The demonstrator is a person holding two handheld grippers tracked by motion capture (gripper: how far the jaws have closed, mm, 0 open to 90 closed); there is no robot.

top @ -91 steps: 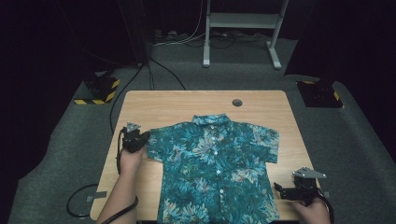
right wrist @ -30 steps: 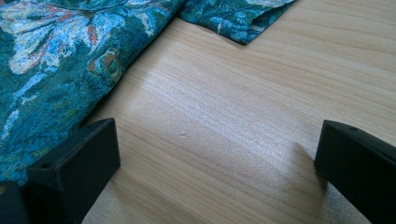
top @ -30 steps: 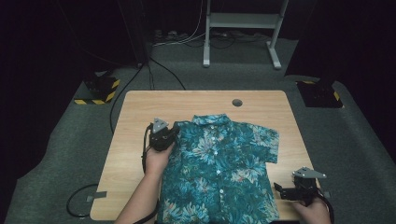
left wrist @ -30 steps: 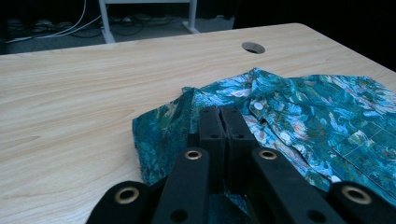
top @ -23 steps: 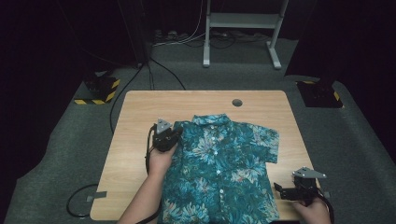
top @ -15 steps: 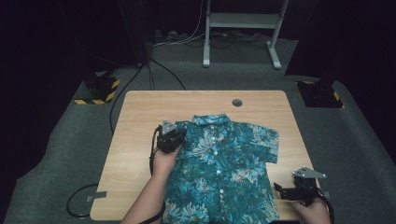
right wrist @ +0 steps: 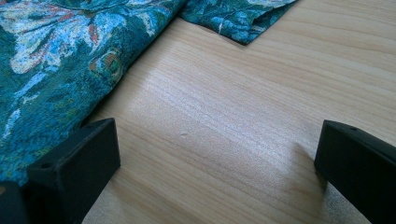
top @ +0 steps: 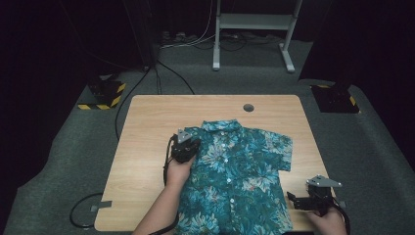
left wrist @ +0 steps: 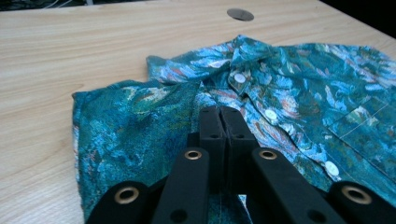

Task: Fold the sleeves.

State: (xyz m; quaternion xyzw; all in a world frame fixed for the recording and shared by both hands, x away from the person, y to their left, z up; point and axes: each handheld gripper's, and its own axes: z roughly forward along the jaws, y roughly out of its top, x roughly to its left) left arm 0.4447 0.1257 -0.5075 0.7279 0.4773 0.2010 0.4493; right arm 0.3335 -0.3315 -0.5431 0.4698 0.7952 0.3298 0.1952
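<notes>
- Currently the left gripper [left wrist: 219, 116], jaws pressed together, sits on the folded-over sleeve of the teal floral shirt [top: 240, 171].
- Meanwhile the right gripper [right wrist: 210, 154], jaws wide, rests on the wooden table [top: 147, 137] beside the hem.

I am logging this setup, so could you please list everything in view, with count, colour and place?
shirt: one, teal floral print with white buttons, lying flat on the table, left sleeve folded in over the front
table: one, light wood, centre of the high view
grommet: one, grey, round, in the tabletop near its far edge
stand: one, pale grey metal, on the floor beyond the table
floor boxes: two, black with yellow-black hazard stripes, at the table's far corners
cables: several, black, across the grey carpet
left hand-held gripper: one, black, jaws shut, on the folded sleeve
right hand-held gripper: one, black, jaws open, above the table's near right corner beside the shirt's hem
</notes>
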